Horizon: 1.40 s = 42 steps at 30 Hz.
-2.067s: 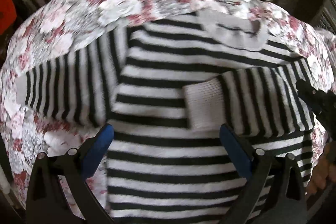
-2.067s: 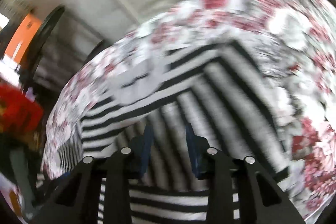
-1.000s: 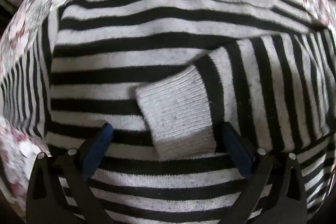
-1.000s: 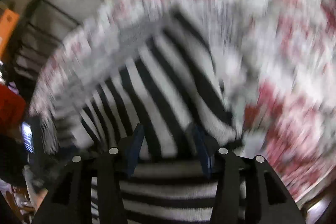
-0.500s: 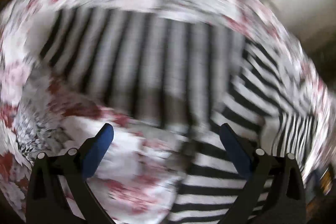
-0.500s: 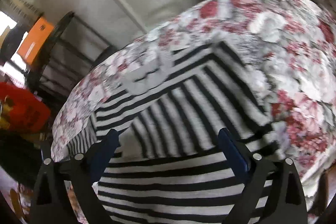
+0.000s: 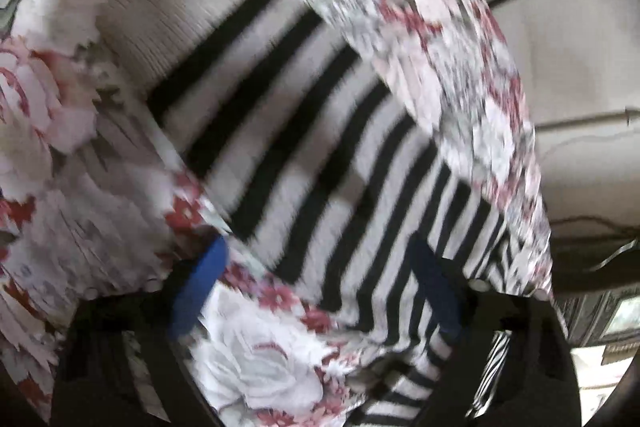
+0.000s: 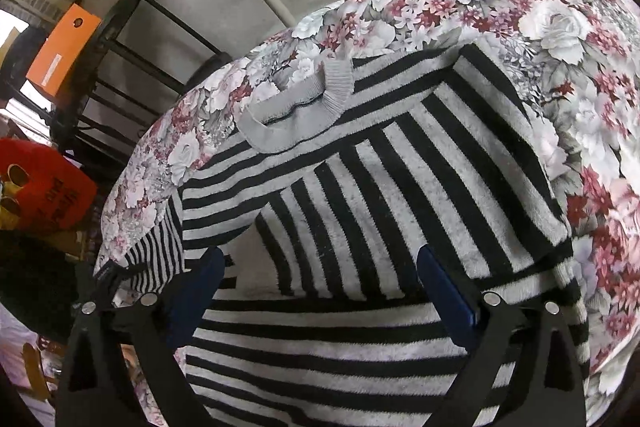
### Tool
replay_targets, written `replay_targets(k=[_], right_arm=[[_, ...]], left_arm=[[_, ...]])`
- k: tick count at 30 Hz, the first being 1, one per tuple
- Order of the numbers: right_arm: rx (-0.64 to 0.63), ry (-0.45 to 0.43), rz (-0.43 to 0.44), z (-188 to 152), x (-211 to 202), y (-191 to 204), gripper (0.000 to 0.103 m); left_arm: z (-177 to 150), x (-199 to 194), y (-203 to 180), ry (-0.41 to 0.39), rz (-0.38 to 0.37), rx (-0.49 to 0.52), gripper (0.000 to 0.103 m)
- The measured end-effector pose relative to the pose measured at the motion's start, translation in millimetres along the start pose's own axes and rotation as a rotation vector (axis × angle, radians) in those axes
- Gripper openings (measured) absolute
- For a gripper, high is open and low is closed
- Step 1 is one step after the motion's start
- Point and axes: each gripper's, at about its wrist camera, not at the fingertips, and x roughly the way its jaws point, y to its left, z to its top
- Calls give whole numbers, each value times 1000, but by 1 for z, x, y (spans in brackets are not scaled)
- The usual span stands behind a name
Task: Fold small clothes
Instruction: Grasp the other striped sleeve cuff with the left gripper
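Striped sweater (image 8: 360, 227) lies flat on flowered cloth (image 8: 560, 27), one sleeve (image 8: 420, 195) already folded across chest. Left gripper (image 7: 316, 291) over other sleeve (image 7: 260, 115), jaws spread but just been closing, nothing pinched yet. Right gripper (image 8: 320, 291) spread wide, empty, above body. Advice: pinch sleeve near cuff (image 7: 160, 7), lift low, lay straight across chest.

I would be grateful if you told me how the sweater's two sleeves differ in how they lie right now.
The right sleeve is folded across the sweater's body, its stripes running at an angle to the body's stripes. The left sleeve lies spread outward on the floral cloth, not yet folded, its plain cuff at the far end. The right sleeve's cuff is hidden behind the right gripper. Both share the same black and grey stripes.
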Motion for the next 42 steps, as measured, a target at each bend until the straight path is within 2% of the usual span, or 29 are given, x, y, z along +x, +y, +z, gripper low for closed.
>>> replay_targets(k=[1,4,6,7,9,10,15,26,42], right_arm=[[-4,-4,3,1,0,1,97],[-25,-22,3,4,-2,4,93],[-36,-31,1,6,-4,6,92],[-38,-33,-2,7,-4,7,90],[-36,-35,-9,8,-6,8,90],[-34,-33,-15,8,-7,8,90],[-18,-29,-10,7,-13,11,89],[-22,-49,-9,7,-26,14,90],[18,-88,5,11,-53,-5,90]], left_arm=[[5,-1,6,-3,-14,-19,78],[7,4,8,-12,-18,-49,63],[6,3,6,-24,5,-40,42],[6,0,4,-31,23,-16,35],[4,-3,-1,-40,22,17,13],[4,-6,-4,-40,8,20,10],[-3,-25,-17,-67,-28,60,7],[-36,-63,-80,-147,-50,263,7],[-87,-74,-155,-209,-63,476,7]])
